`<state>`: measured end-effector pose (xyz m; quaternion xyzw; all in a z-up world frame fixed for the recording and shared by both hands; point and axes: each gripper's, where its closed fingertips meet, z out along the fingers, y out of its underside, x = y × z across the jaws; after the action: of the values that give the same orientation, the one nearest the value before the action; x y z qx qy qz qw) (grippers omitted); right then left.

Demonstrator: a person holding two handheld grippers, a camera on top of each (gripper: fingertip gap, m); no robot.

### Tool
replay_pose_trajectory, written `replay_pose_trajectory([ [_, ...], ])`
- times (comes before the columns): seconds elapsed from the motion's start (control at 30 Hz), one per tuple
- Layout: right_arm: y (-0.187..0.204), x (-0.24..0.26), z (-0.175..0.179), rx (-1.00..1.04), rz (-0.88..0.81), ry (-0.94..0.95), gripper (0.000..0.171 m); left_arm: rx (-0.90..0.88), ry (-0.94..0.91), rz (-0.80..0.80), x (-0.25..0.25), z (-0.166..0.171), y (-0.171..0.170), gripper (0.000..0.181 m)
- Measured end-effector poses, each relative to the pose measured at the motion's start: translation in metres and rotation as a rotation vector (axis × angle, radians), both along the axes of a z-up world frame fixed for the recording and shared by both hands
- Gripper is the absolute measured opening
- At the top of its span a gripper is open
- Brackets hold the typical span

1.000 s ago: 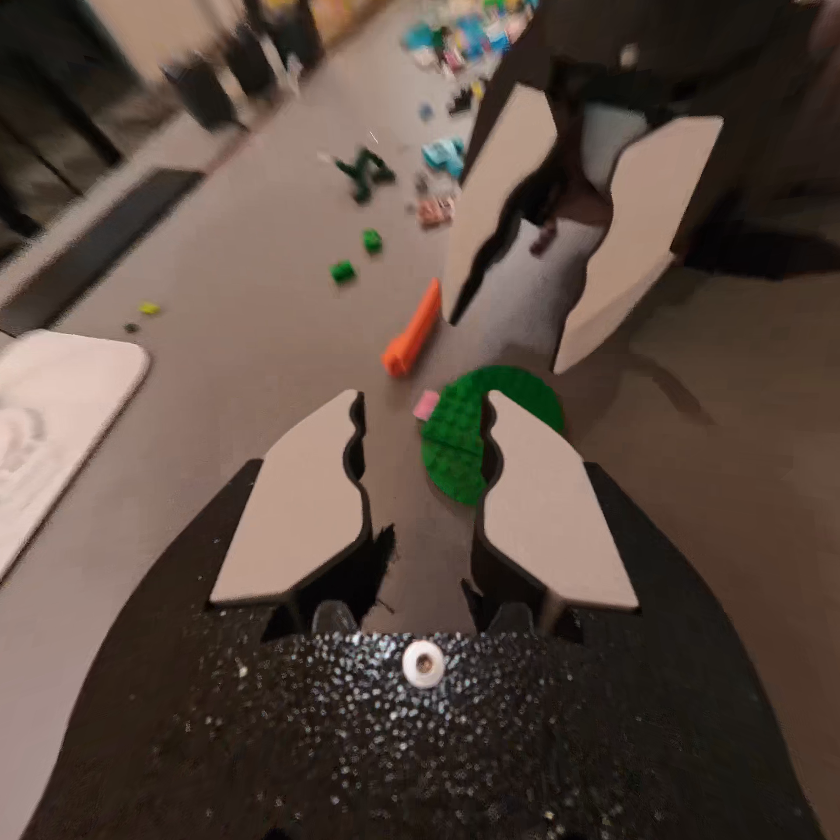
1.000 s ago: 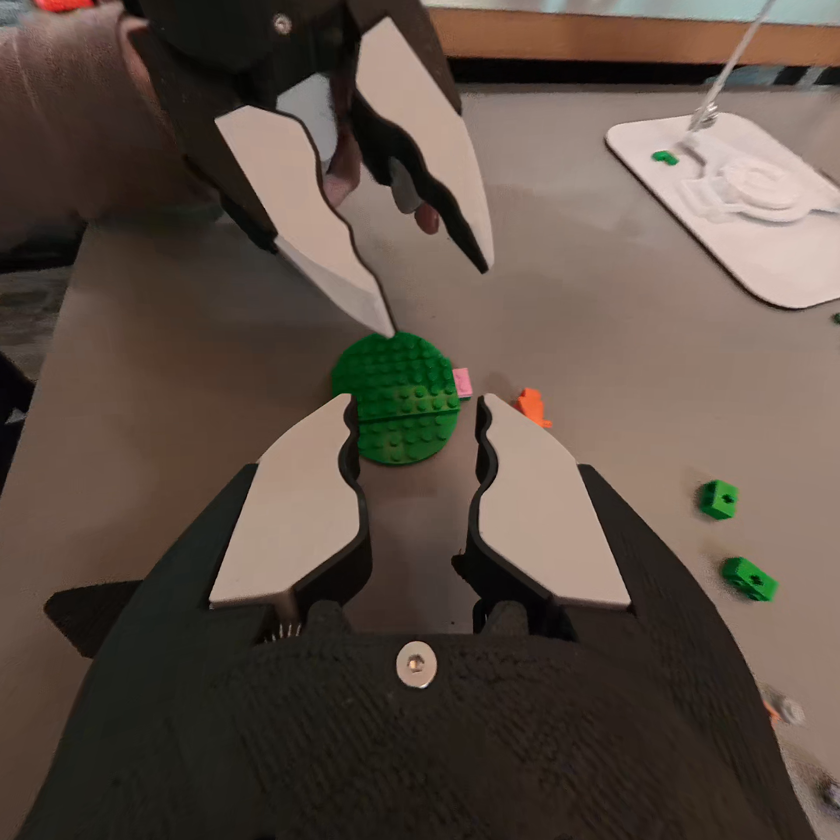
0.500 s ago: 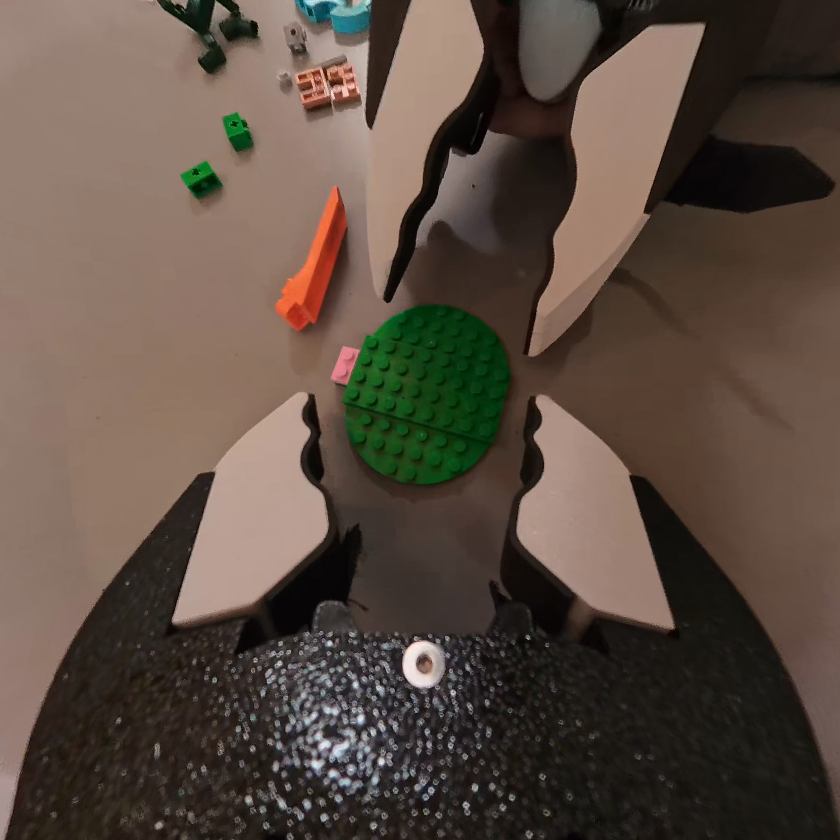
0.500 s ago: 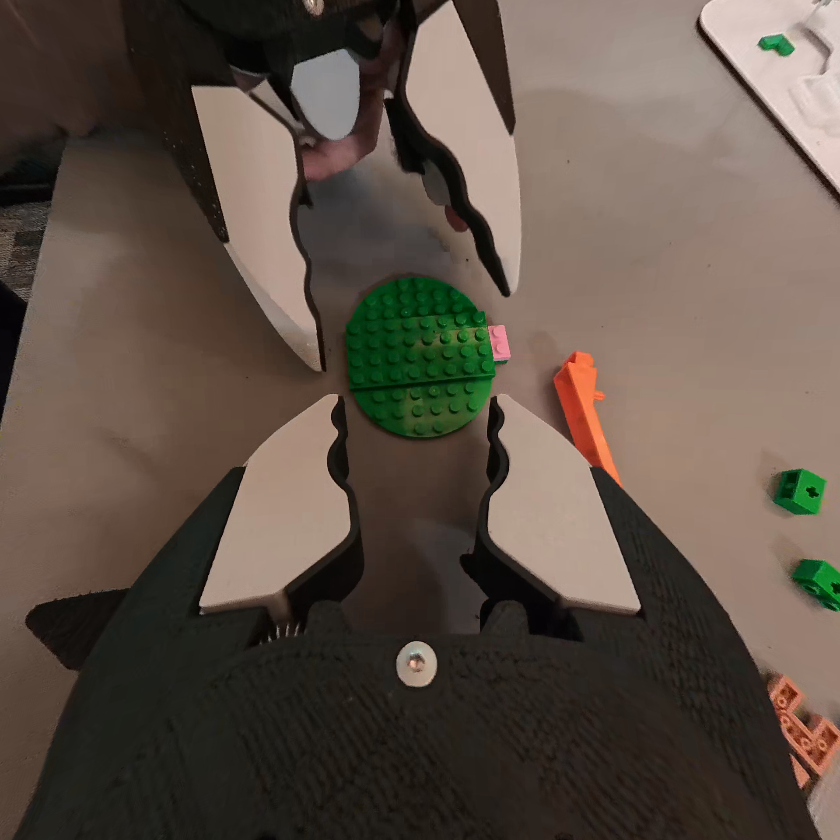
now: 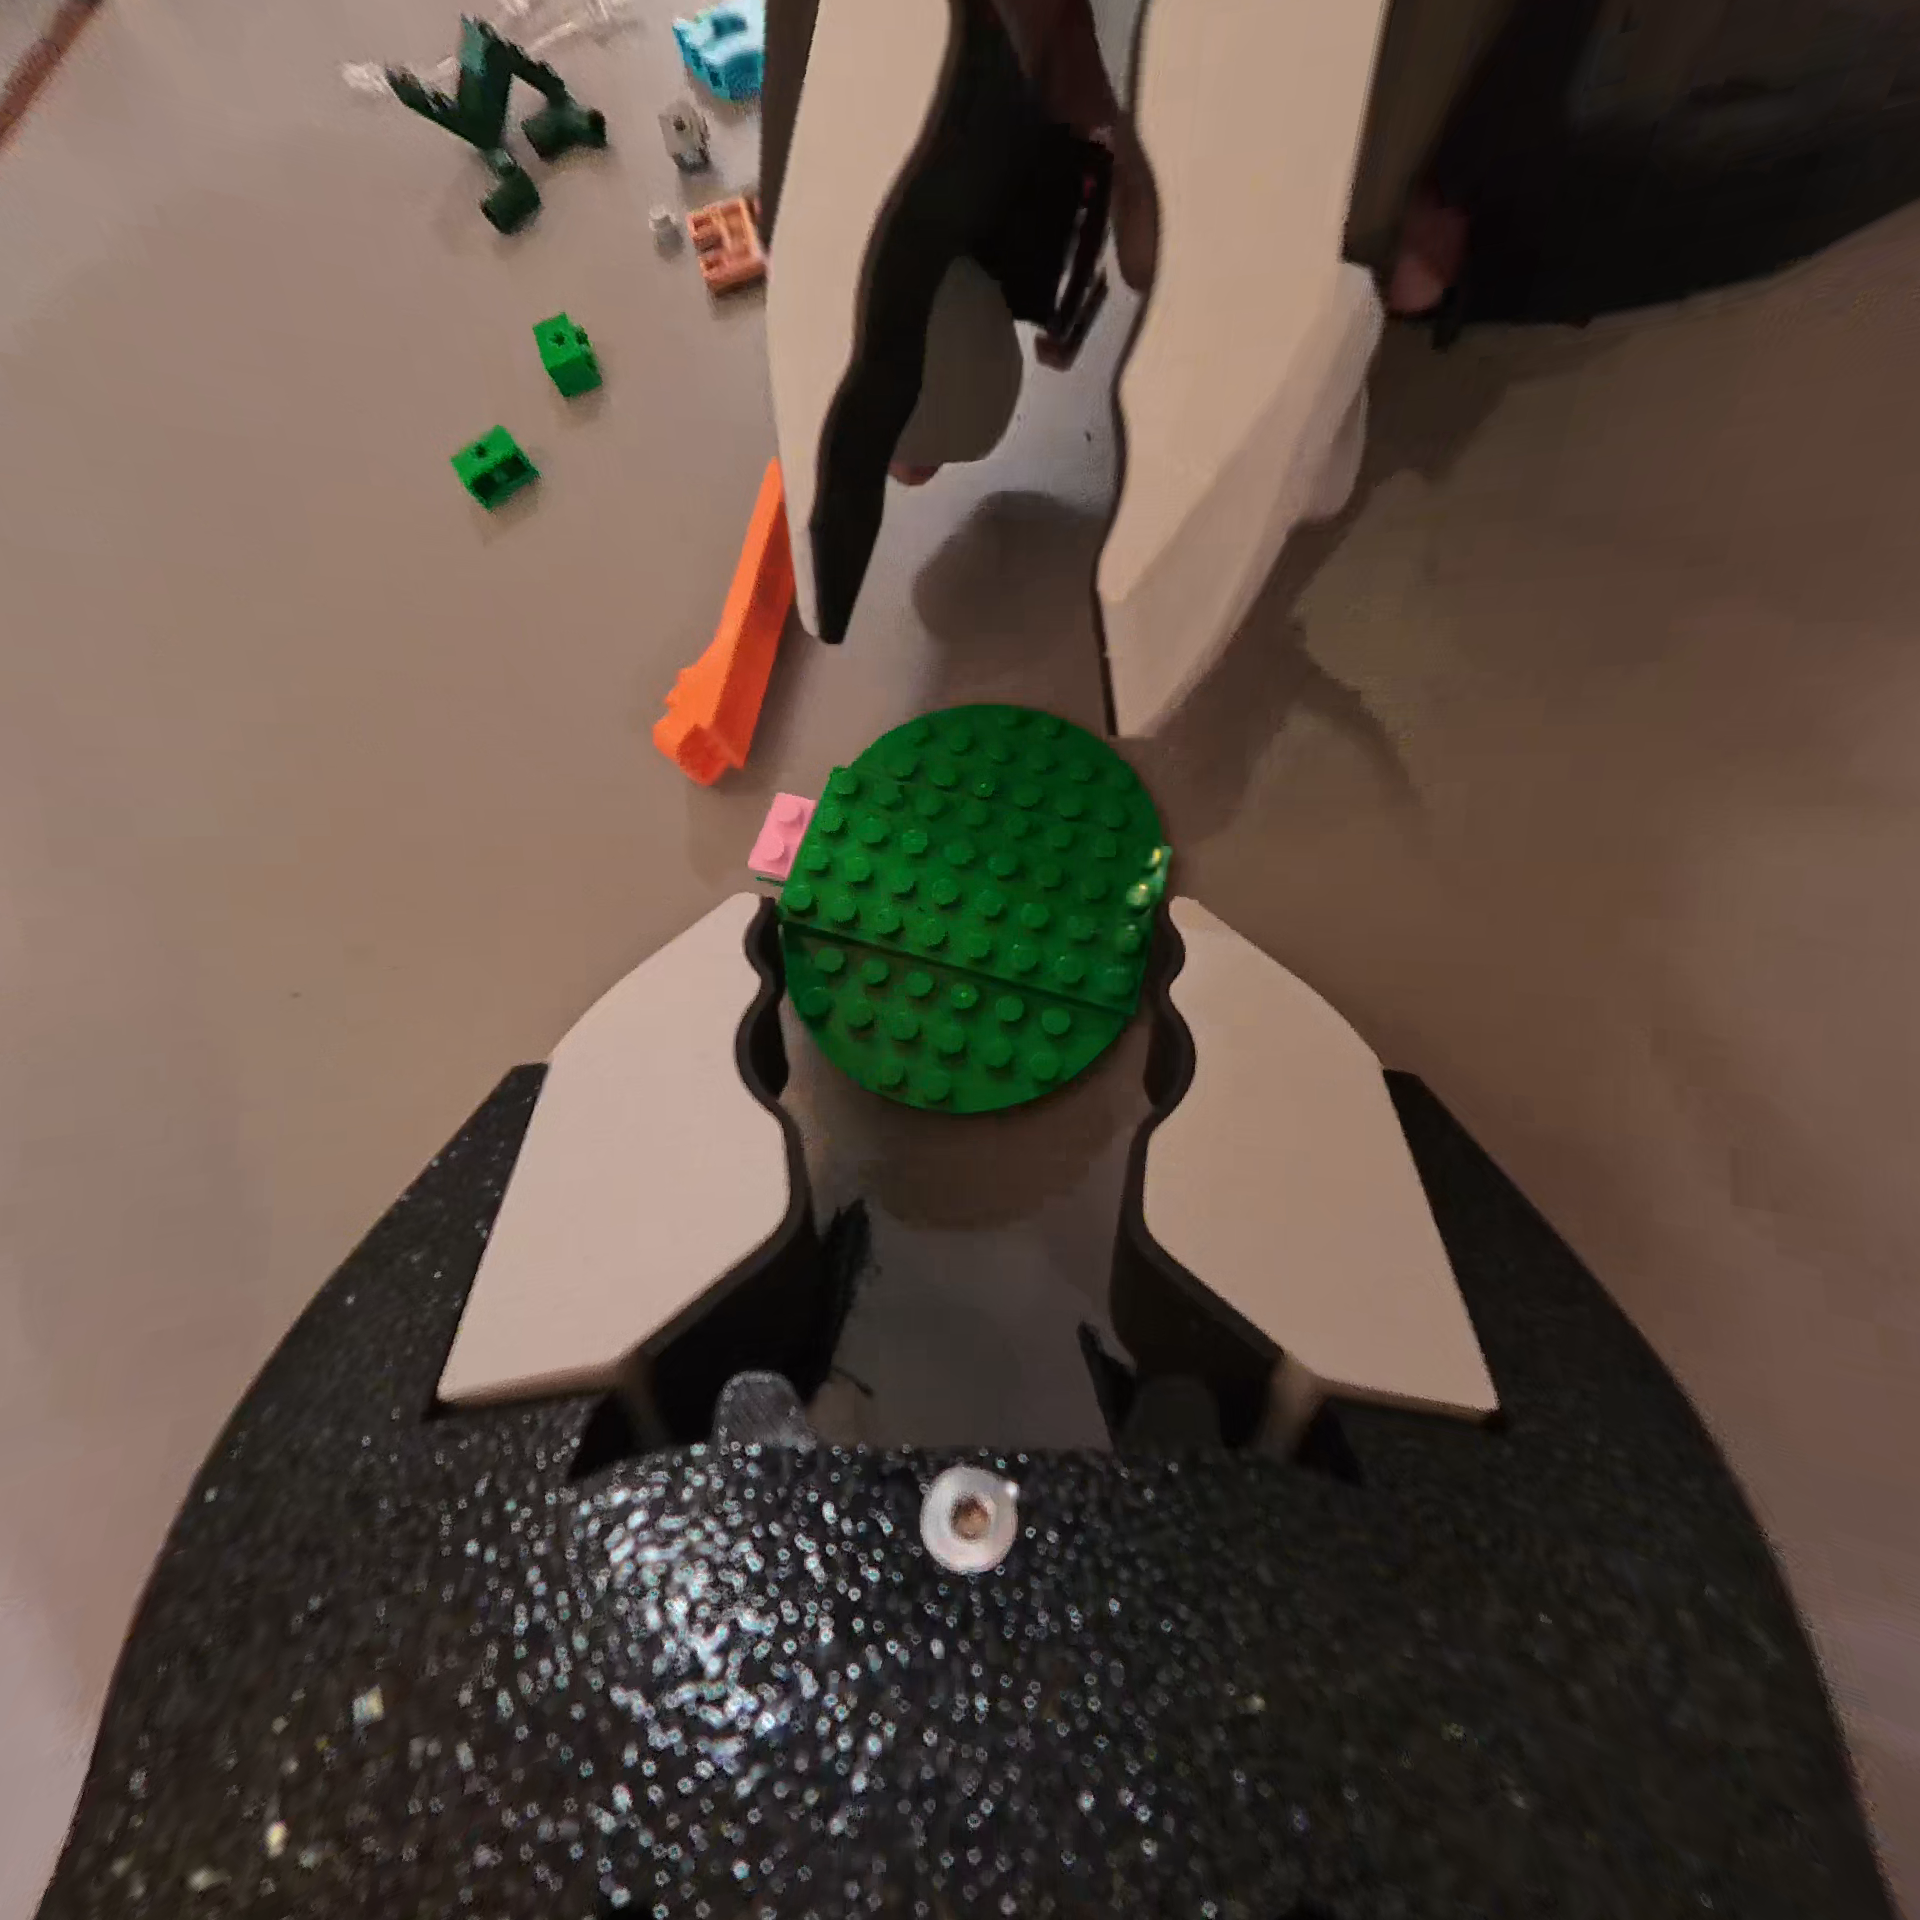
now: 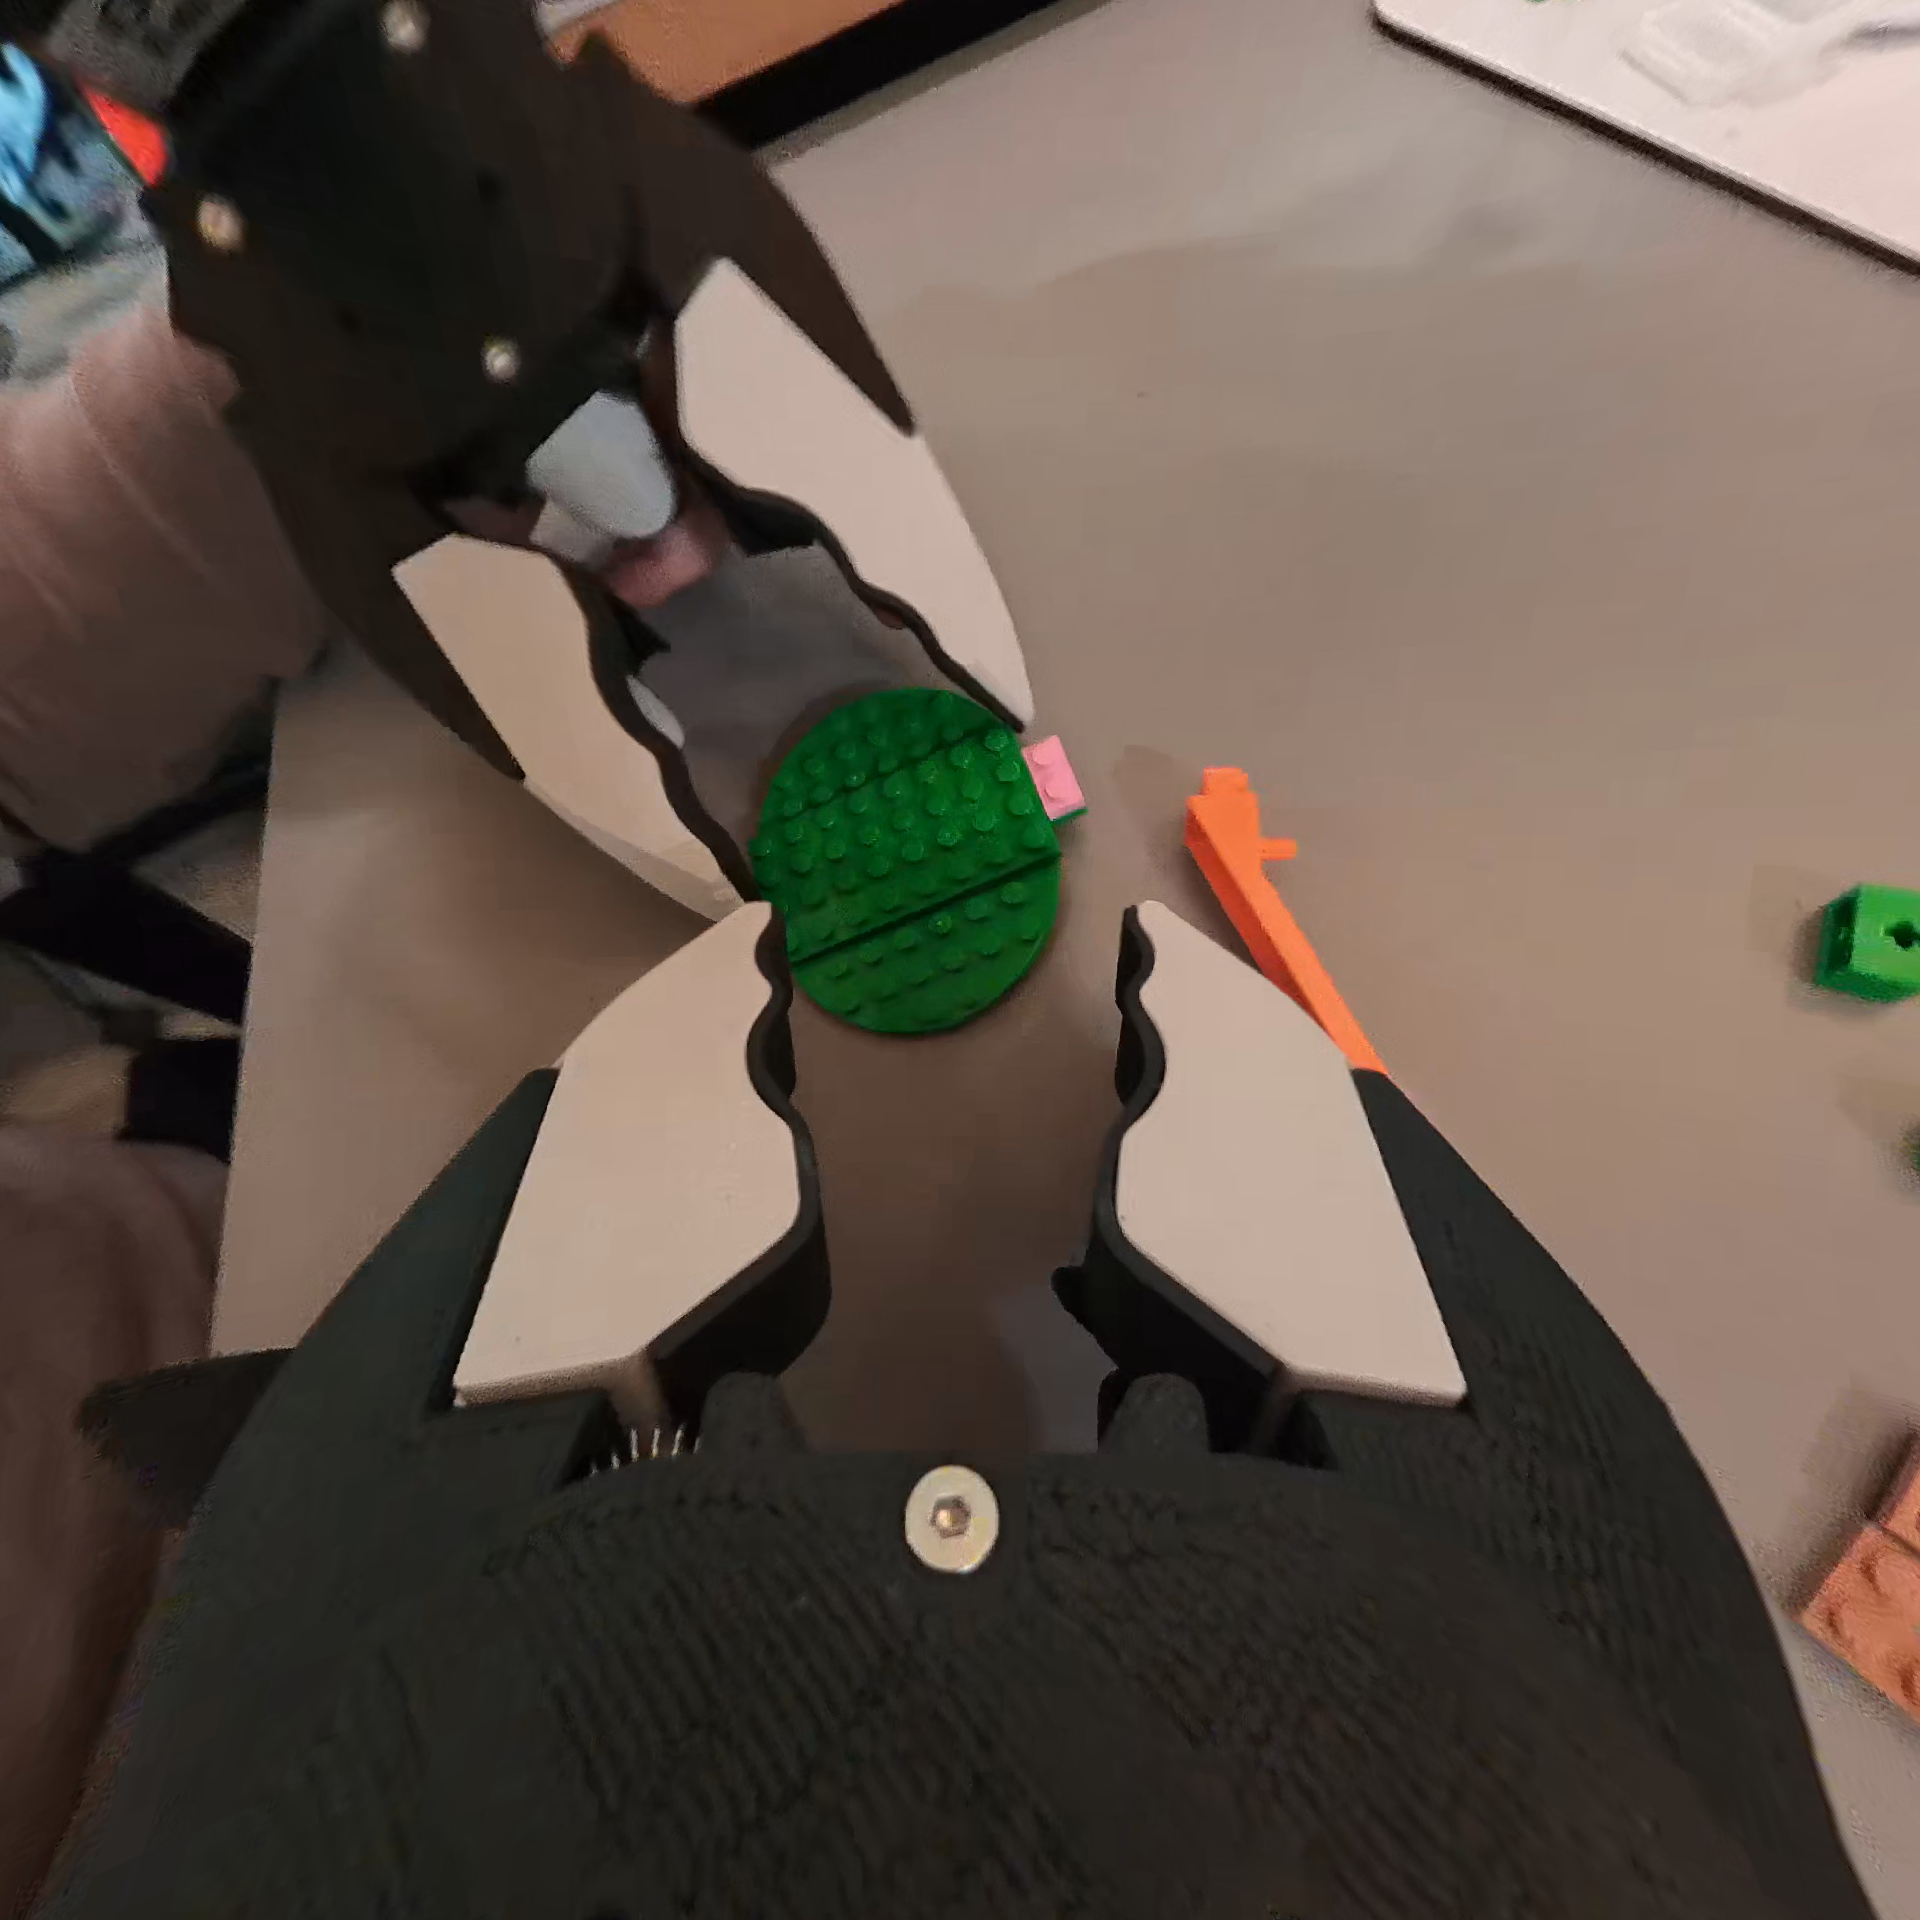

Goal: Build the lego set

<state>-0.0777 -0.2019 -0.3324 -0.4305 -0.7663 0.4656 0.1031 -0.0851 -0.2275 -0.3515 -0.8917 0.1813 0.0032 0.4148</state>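
Note:
A round green studded plate (image 5: 971, 904) lies on the grey table, with a seam across it and a small pink brick (image 5: 781, 831) at its edge. My left gripper (image 5: 966, 920) straddles the plate, and its fingertips (image 5: 727, 966) press against both sides. In the right wrist view the plate (image 6: 904, 862) and the pink brick (image 6: 1055, 777) sit just ahead of my right gripper (image 6: 945, 914), which is open and empty. Its left fingertip is at the plate's rim. The right gripper (image 5: 977, 670) also shows opposite in the left wrist view.
An orange brick separator (image 5: 727, 665) lies beside the plate, also in the right wrist view (image 6: 1278, 935). Two small green bricks (image 5: 497, 468), a dark green plant piece (image 5: 488, 114) and salmon bricks (image 5: 727, 244) lie farther off. A white tray (image 6: 1714, 114) sits at the back right. One gripper's finger ends stand about 4 centimetres off the other's. The dark green plant piece (image 5: 488, 114) lies around 20 centimetres away from my right fingertips.
Both grippers have moved in toward the plate. The left gripper's fingers have come forward around the plate and narrowed onto its sides. The right gripper has tilted and stays open.

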Motion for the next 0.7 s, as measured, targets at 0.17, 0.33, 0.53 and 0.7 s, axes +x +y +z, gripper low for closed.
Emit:
replay_pose_trajectory([
  [0.17,0.002,-0.001,0.006,-0.189,-0.050,-0.111,0.058,0.184,0.092,-0.043,0.004,0.026,0.009,0.067],
  [0.33,-0.010,0.006,0.020,-0.389,0.015,-0.178,0.042,0.298,0.184,-0.099,0.012,0.041,0.013,0.067],
  [0.53,-0.012,0.008,0.032,-0.464,0.064,-0.144,0.007,0.332,0.167,-0.066,0.013,0.047,0.017,0.082],
  [0.7,-0.017,0.010,0.024,-0.166,0.143,0.083,0.007,0.345,0.018,-0.045,0.008,0.052,0.013,0.073],
])
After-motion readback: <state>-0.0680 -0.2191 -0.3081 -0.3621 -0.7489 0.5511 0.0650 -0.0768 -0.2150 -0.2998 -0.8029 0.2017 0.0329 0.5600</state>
